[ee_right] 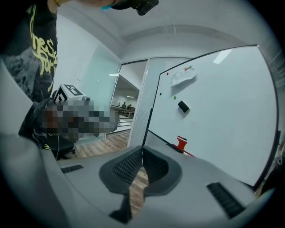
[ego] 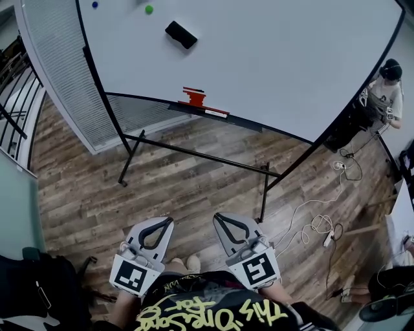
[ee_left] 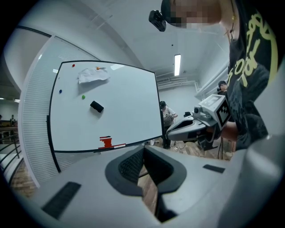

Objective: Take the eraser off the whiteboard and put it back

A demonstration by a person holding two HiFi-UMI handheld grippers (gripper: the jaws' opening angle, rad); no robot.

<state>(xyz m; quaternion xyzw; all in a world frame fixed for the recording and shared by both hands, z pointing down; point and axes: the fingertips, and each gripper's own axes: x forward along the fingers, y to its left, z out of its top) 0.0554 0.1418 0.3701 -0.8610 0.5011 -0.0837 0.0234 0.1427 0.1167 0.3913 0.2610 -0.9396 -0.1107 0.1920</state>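
A black eraser sticks to the whiteboard, tilted, in its upper left part; it also shows as the eraser and the eraser in the gripper views. My left gripper and right gripper are held side by side low in the head view, well short of the board, over the wooden floor. Both have their jaws shut with nothing between them. In the gripper views the left gripper and right gripper point toward the board.
A red object sits on the board's tray with a marker beside it. Coloured magnets and a crumpled paper are on the board. The board's black stand crosses the floor. Cables lie at right; a person stands behind the board.
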